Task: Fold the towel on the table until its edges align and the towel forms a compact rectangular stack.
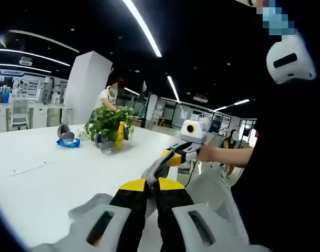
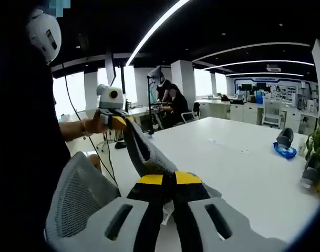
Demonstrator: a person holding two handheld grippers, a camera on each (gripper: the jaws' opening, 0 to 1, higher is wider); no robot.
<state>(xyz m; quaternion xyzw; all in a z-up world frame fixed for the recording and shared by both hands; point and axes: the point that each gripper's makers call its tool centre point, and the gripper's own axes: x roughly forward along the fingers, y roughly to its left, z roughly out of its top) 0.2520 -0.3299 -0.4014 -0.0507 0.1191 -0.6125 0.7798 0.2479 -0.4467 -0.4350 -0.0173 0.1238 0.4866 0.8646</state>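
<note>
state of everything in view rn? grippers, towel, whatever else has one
Left gripper: shut on towel.
Right gripper: shut on towel.
Towel: grey, lifted off the table, stretched between the grippers, not yet folded.
Plant: upright on table.
Chair: mesh back at table edge, unoccupied.

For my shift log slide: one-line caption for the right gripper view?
Right gripper and left gripper each pinch an end of the grey towel, stretched above the white table.
</note>
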